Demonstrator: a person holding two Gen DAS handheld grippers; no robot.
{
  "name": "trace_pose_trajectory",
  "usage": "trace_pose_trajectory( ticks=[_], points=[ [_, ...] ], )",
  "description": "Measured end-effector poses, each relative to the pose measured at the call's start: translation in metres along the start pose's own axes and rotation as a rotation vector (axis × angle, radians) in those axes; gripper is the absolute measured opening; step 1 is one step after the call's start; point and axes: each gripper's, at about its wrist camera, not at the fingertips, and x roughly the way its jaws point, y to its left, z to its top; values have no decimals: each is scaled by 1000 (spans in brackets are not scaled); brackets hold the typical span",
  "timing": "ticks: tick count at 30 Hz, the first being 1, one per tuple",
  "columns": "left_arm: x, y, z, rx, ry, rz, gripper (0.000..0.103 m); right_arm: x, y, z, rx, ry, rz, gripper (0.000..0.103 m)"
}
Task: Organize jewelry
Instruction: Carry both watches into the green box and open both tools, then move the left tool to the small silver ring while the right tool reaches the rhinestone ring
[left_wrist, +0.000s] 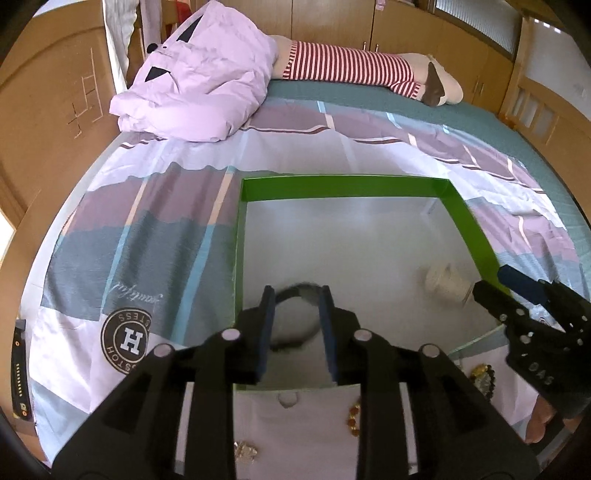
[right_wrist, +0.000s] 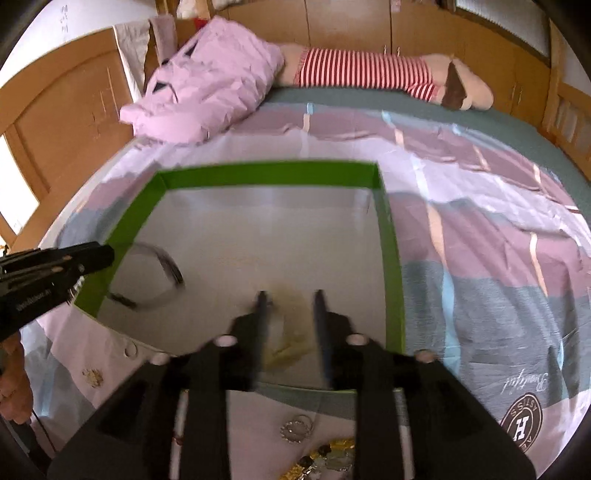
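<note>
A shallow green-walled box (left_wrist: 343, 186) with a pale floor lies on the bed; it also shows in the right wrist view (right_wrist: 258, 171). My left gripper (left_wrist: 297, 295) is open over its near left part, above a dark bangle (left_wrist: 295, 291) that lies blurred on the floor (right_wrist: 147, 277). My right gripper (right_wrist: 290, 295) is open over the box's near right, above a pale yellowish piece (right_wrist: 291, 343), also seen as a cream blur (left_wrist: 445, 282). Loose jewelry lies on the cloth in front of the box: gold beads (left_wrist: 352, 421), a silver ring brooch (right_wrist: 295, 430).
The box sits on a patchwork bedsheet (left_wrist: 147, 229). A folded pink quilt (left_wrist: 199, 81) and a striped plush toy (left_wrist: 351, 66) lie at the far end. Wooden cabinets (right_wrist: 351, 22) stand behind. More trinkets lie near the front edge (left_wrist: 245, 450), (right_wrist: 92, 376).
</note>
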Motion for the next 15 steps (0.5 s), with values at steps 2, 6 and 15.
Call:
trace_pose_trajectory(
  ticks=[2,6,15],
  points=[
    [-13,3,0,22,16,-25,25,-12,0,3,3,-12,18,47],
    [-37,22,-11,41,50,-12,36,-40,-1,7,16,-17,92,47],
    [-13,41,-67,51,212,22,38,-53,10,-46,-165,114,55,47]
  ],
)
